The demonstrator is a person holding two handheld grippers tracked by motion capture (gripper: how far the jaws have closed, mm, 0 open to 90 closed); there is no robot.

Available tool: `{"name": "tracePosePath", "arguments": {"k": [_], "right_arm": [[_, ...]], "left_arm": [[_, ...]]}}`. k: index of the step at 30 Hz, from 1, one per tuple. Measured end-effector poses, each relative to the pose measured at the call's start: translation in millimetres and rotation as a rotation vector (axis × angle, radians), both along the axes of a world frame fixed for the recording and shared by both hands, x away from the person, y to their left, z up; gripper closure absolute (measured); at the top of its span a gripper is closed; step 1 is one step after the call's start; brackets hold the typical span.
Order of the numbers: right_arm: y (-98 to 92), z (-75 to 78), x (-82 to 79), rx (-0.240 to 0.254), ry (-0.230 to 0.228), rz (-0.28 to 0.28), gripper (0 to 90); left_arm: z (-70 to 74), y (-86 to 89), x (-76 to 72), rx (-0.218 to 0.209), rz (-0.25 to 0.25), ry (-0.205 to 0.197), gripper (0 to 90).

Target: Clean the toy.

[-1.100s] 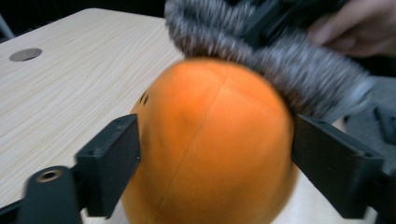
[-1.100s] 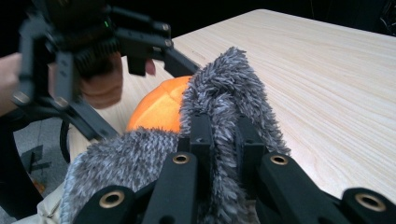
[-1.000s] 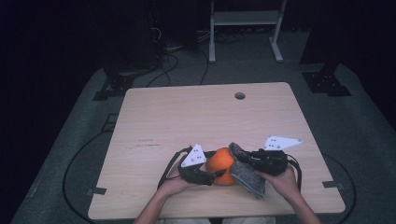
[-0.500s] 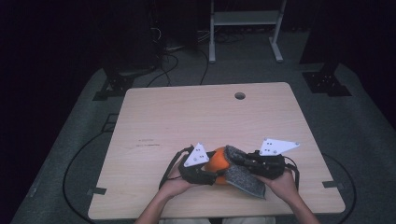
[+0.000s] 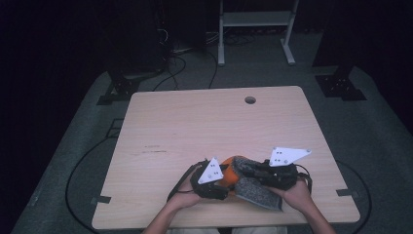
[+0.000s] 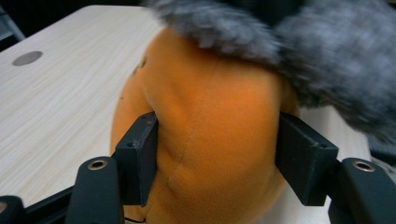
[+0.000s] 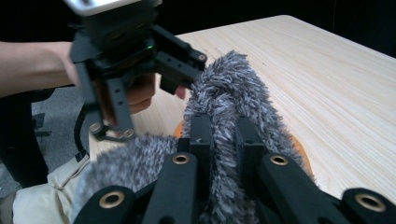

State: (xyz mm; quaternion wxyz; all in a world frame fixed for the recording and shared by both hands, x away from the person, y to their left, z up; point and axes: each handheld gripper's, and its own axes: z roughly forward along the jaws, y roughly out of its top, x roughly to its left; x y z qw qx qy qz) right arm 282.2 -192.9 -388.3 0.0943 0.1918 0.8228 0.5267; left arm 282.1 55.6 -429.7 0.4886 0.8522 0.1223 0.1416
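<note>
item: orange plush body (image 6: pixel 210 135) with grey fur trim (image 7: pixel 224 98), located at the near edge of the counter (image 5: pixel 195 126), between the two hands.

left tongs (image 6: pixel 217 161): jaws set on either flank of the orange plush body, pads pressed into the fabric; the jaws have just been closing on it, the plush dented at the left pad.

right tongs (image 7: pixel 222 135): jaws drawn together, clamped on a ridge of the grey fur trim.

step in hand, as judged: the fur piece is being worked over or off the orange body, one tool anchoring, the other pulling.

next move, as judged: a firm hold is required on the body while the fur is drawn steadily, without the pinch being lost.

other: cable hole (image 5: pixel 250 100) at the far side of the counter.
</note>
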Motion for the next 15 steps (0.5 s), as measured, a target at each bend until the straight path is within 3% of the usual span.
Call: {"name": "tracePosePath", "arguments": {"k": [5,7,9,12,14,15], "right_arm": [[-17.2,-4.0,6.7,0.002,-0.002,-0.068,80.4],[-23.6,-5.5,7.6,-0.018,-0.006,-0.097,80.5],[-26.6,-6.2,6.9,-0.018,0.003,-0.091,80.5],[-18.9,-2.5,0.7,-0.024,-0.007,-0.056,80.7],[-8.6,0.5,-4.3,-0.001,-0.006,0.036,80.8],[-3.1,1.3,-6.9,-0.013,-0.024,0.055,80.8]], "left_arm": [[0.0,0.4,1.9,-0.028,-0.010,0.007,33.0],[0.1,-1.9,0.5,-0.022,-0.006,-0.010,33.0],[0.4,-4.3,-1.0,-0.002,-0.004,-0.026,34.4],[0.2,-6.1,0.0,-0.003,0.021,-0.015,37.5],[0.2,-6.7,-0.7,-0.003,0.022,-0.019,38.4],[0.2,-6.6,-1.4,0.001,0.020,-0.020,38.7]]}}
